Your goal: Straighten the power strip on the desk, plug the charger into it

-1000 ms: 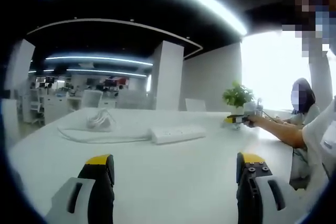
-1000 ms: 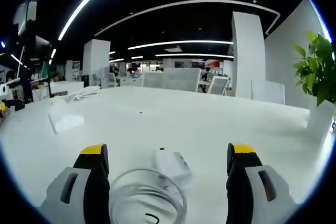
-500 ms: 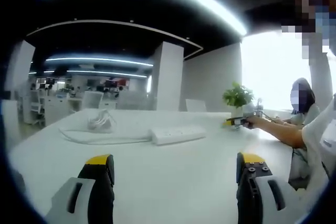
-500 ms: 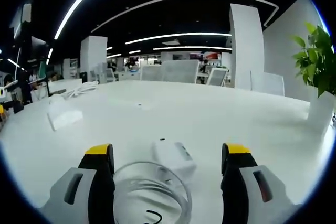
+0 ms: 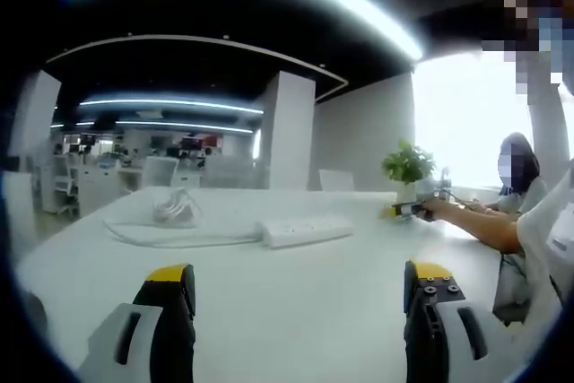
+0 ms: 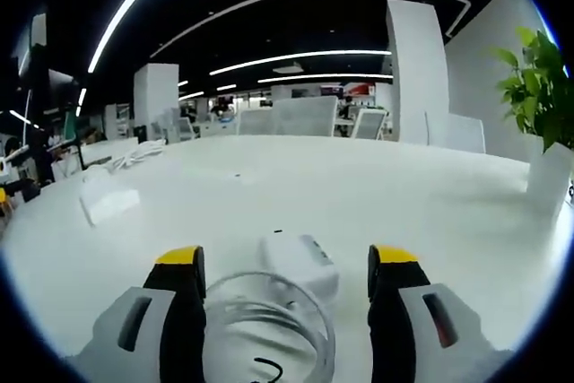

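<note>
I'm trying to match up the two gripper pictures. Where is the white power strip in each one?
Left gripper view: the power strip lies on the white desk at mid-picture, above and between the jaws, its cable trailing left.
Right gripper view: it lies far left, on the desk's left part, beyond the charger.
Shared landmark: the potted plant, right of centre in the left gripper view, at the right edge in the right gripper view.

There is one white power strip [image 5: 306, 230] on one big white desk [image 5: 296, 311], one white charger [image 6: 299, 264] with one coil of cable [image 6: 267, 325], one bundle of white cord [image 5: 175, 208], one green potted plant [image 5: 405, 166], and two grippers, the left gripper [image 5: 300, 286] and the right gripper [image 6: 284, 266].
</note>
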### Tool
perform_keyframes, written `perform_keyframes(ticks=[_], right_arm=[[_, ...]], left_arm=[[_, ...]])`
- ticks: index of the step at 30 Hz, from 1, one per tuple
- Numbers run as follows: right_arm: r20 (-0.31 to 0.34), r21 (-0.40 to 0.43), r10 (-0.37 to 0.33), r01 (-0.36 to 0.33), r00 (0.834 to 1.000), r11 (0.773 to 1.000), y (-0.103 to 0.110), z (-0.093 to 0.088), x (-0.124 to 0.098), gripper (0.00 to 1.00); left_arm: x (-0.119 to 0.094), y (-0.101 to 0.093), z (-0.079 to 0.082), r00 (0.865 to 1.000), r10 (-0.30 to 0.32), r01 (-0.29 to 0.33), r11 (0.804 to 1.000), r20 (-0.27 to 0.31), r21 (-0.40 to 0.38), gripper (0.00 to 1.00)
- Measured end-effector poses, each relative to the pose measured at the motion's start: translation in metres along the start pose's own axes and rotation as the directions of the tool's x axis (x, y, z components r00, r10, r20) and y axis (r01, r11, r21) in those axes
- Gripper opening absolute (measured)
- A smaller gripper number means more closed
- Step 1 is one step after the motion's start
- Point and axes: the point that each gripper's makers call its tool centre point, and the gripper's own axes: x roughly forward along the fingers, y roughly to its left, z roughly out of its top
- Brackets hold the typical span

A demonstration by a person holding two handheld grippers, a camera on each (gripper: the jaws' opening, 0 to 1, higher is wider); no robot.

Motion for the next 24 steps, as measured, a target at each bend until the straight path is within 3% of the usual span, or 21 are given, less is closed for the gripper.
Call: perform_keyframes(ticks=[4,8,12,16,24], right_arm=[[0.033,0.05,-0.012,0.01,0.999,0.999,-0.005,0.009,-0.001,0.72],[0.08,0.076,-0.068,0.062,0.994,0.995,-0.017,0.02,-0.004,0.72],[0.049,0.065,-0.116,0.113,0.992,0.991,-0.025,0.01,-0.004,0.71],[0.046,0.082,-0.107,0.103,0.993,0.991,-0.026,0.005,-0.001,0.7],[0.015,0.029,-0.094,0.094,0.995,0.995,-0.015,-0.002,0.003,0.66]], left_arm=[[0.0,-0.001,-0.001,1.0,-0.003,0.003,1.0,-0.001,0.001,0.99],[0.001,0.0,-0.002,1.0,-0.002,0.002,1.0,-0.005,-0.002,0.99],[0.003,-0.004,-0.003,1.0,-0.01,0.01,1.0,-0.007,0.0,0.99],[0.003,-0.005,-0.003,1.0,-0.011,0.011,1.0,-0.008,0.0,0.99],[0.001,-0.003,-0.003,1.0,-0.007,0.007,1.0,-0.009,0.001,0.99]])
